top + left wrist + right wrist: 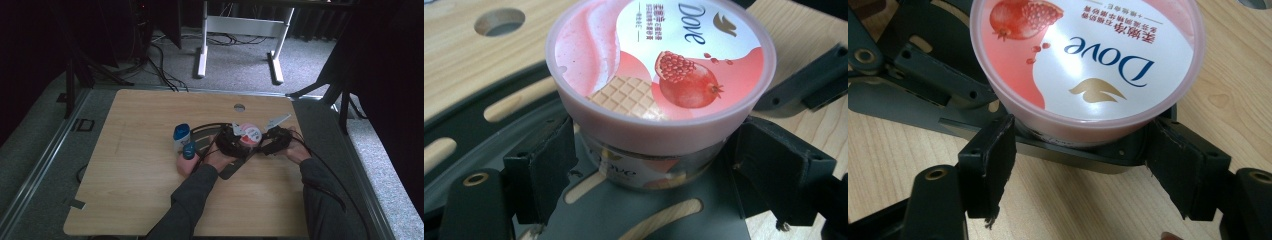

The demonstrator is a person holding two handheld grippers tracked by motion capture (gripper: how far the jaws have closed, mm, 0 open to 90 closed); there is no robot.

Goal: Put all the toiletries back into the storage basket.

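A wooden counter (150,165) seen from above, with a person's two forearms coming in from the bottom edge. Farthest left of the things on it stands a blue-capped bottle (181,136), with a small blue-topped jar (189,150) just in front of it. To their right the left gripper (231,141) and the right gripper (265,142) face each other across a pink-lidded tub (250,135), which sits near the middle of the counter on a dark slotted plate (479,150).

In the left gripper view, the tub (659,75) stands upright between the two black jaws. Its lid shows a pomegranate, a wafer and the word Dove. The jaws sit at either side of the clear body under the lid; the left one seems to touch it, while contact on the right cannot be told.

In the right gripper view, the same tub (1088,60) stands between that gripper's jaws, which are spread wide beside the body under the lid, not pressing on it.
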